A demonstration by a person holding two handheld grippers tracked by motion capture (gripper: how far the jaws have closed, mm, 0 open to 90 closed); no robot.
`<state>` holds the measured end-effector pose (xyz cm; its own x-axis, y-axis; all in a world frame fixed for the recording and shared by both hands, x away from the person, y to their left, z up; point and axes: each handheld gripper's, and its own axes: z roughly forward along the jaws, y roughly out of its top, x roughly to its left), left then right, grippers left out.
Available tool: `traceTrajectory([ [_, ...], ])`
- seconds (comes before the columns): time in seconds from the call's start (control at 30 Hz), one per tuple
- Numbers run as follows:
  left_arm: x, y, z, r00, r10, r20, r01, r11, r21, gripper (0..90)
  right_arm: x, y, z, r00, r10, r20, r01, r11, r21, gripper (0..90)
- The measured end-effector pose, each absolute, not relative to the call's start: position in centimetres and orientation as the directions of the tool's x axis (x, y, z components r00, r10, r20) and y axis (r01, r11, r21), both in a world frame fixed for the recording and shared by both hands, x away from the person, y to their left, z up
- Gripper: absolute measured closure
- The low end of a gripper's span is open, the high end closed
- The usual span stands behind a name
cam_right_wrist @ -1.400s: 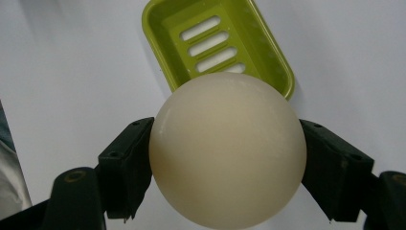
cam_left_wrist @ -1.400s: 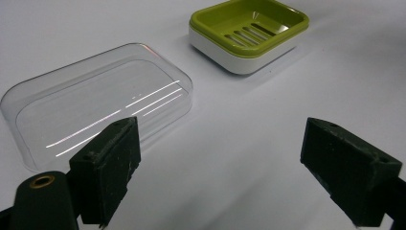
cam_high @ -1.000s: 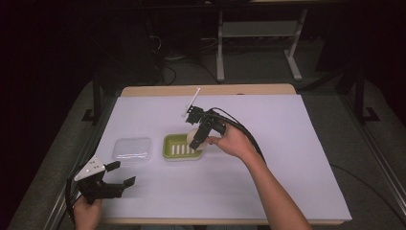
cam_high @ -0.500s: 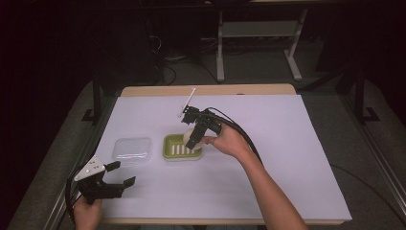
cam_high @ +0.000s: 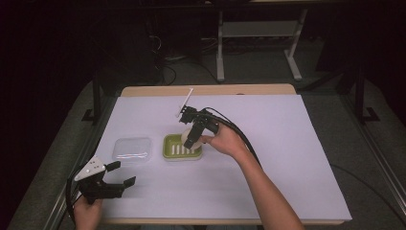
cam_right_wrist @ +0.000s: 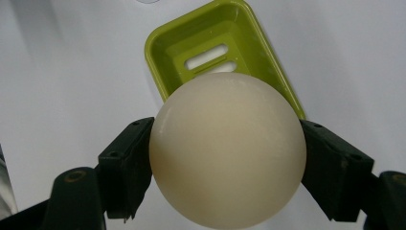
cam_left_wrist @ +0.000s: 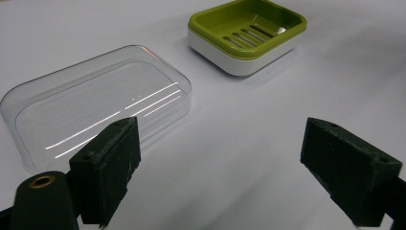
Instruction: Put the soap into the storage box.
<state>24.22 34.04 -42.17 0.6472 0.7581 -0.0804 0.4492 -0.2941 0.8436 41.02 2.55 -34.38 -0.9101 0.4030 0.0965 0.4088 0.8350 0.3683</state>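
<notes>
Round cream soap held over the green dish

High view: right tool [cam_high: 188,139] hovers above the soap dish [cam_high: 182,149]; left tool [cam_high: 119,174] gapes idle. Right gripper view: jaws clamped across the soap ball [cam_right_wrist: 227,151], likely smooth, slippery, firm; grip its widest middle.

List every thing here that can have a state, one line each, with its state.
Soap dish: open, nothing in its tray, upright on the table.
Clear lid: off the dish, lying beside it.
Round soap: clamped between the fingers, held over the dish.
Right gripper: shut on the soap.
Left gripper: open, holding nothing.
</notes>
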Motion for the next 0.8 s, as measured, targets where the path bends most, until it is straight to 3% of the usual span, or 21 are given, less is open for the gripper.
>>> traceTrajectory([
  [0.8, 24.2, 34.1, -42.1, 0.647, 0.759, -0.079, 0.447, -0.294, 0.845, 12.8, 41.9, 3.6, -35.5, -0.909, 0.402, 0.109, 0.413, 0.838, 0.357, 24.3],
])
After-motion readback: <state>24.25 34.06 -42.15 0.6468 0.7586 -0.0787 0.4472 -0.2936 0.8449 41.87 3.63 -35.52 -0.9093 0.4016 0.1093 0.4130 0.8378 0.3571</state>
